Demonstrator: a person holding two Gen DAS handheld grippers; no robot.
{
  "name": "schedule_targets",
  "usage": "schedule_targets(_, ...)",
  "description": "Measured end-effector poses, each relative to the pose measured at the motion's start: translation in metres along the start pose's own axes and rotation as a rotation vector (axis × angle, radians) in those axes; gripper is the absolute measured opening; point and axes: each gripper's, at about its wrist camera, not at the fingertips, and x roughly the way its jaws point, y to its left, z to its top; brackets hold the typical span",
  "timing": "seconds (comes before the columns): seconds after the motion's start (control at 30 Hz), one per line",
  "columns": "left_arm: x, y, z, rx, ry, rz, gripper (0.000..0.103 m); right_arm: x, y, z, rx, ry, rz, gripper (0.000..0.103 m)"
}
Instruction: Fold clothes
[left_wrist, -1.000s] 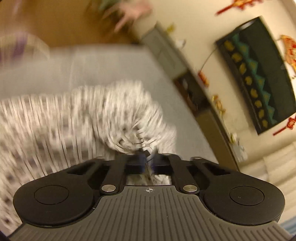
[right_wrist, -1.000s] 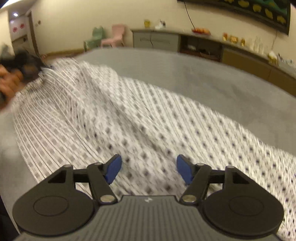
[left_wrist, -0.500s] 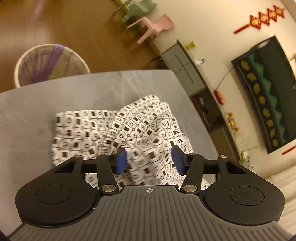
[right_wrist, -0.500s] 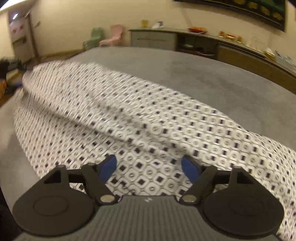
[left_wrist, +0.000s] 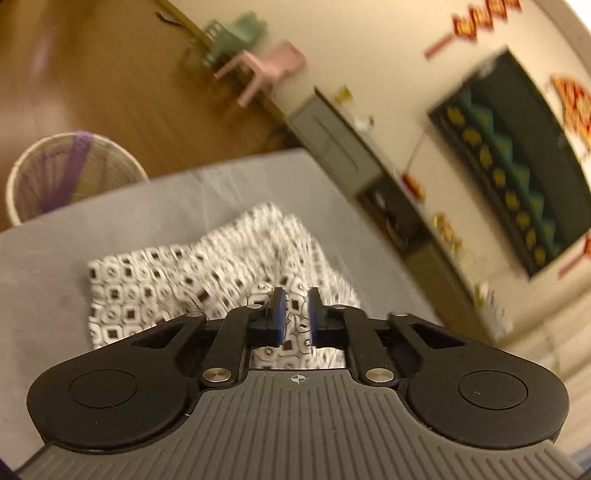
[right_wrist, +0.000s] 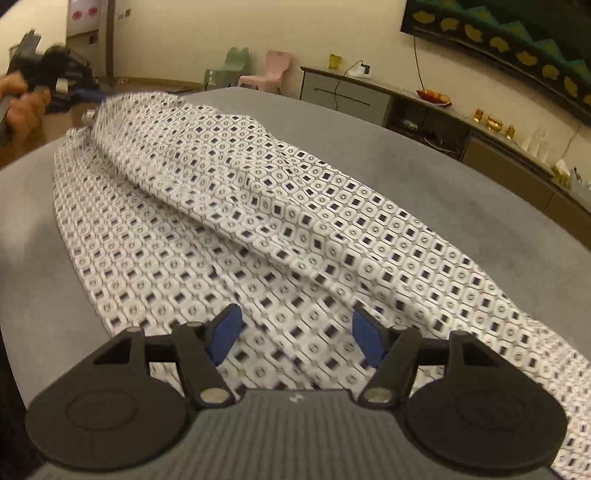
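Note:
A white garment with a black square pattern (right_wrist: 258, 206) lies spread and rumpled on the grey table (right_wrist: 461, 192). My right gripper (right_wrist: 297, 332) is open and empty, low over the garment's near part. In the left wrist view the garment (left_wrist: 192, 273) lies below my left gripper (left_wrist: 295, 310), whose blue pads stand close together with a narrow gap; no cloth shows between them. The left gripper also shows in the right wrist view (right_wrist: 55, 74), held in a hand by the garment's far left corner.
A woven basket (left_wrist: 62, 177) stands on the wooden floor beyond the table's edge. Small green and pink chairs (right_wrist: 258, 70) stand by the far wall. A low sideboard (right_wrist: 424, 107) with small objects runs along the wall to the right.
My left gripper let go of the garment and opened half a second ago; its jaws have now closed to a narrow gap and it has lifted. The right gripper stayed open over the cloth.

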Motion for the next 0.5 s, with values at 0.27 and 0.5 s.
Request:
schedule_targets(0.27, 0.019, -0.024, -0.009, 0.137, -0.008, 0.078, 0.000, -0.020, 0.005, 0.011, -0.009, -0.060, -0.048, 0.000)
schedule_targets(0.5, -0.020, -0.015, 0.012, 0.038, -0.154, -0.038, 0.000, -0.094, -0.011, 0.005, 0.056, -0.168, -0.013, 0.000)
